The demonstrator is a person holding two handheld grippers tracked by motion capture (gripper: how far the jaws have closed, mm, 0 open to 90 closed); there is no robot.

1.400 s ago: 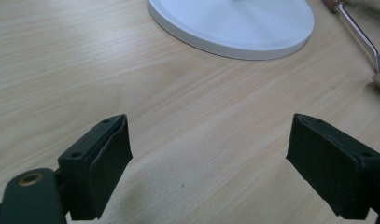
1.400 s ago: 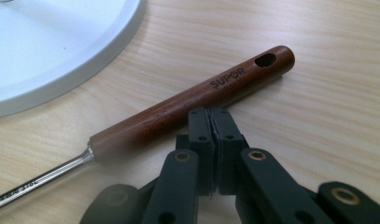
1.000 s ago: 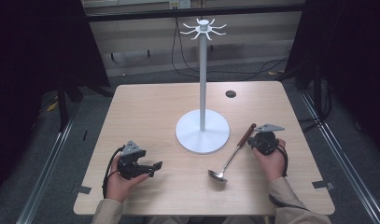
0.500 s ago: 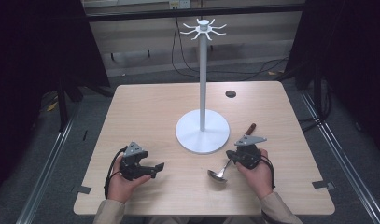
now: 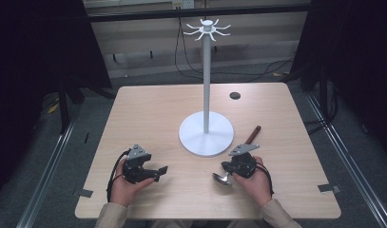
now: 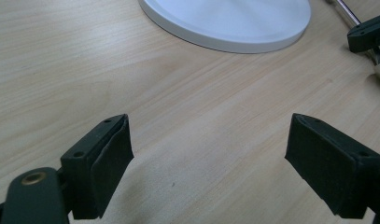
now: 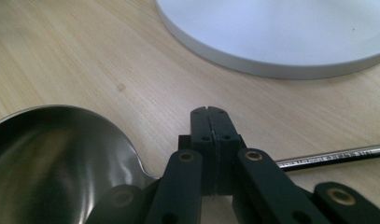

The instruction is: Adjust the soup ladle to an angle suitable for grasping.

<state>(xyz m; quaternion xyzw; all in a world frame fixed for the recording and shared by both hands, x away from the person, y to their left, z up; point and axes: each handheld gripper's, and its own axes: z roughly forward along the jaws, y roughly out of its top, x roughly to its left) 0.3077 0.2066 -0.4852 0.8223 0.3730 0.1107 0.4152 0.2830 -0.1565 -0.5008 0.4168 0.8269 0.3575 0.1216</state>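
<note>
Although the right tool (image 5: 229,169), jaws pressed together, hides the neck of the ladle (image 5: 223,179), its shiny steel bowl and brown-tipped handle lie on the desk (image 5: 153,114) beside the white stand base (image 5: 206,137), while the left tool (image 5: 159,171) gapes empty.

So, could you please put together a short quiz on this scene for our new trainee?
1. True or false: the left tongs stand open over the bare table.
2. The right tongs are: A) shut, at the neck of the ladle; B) wide open; C) gripping the table's edge.
3. Fill in: the pole of the white stand ends in a ring of ___.
Key: 1 true; 2 A; 3 hooks.
</note>
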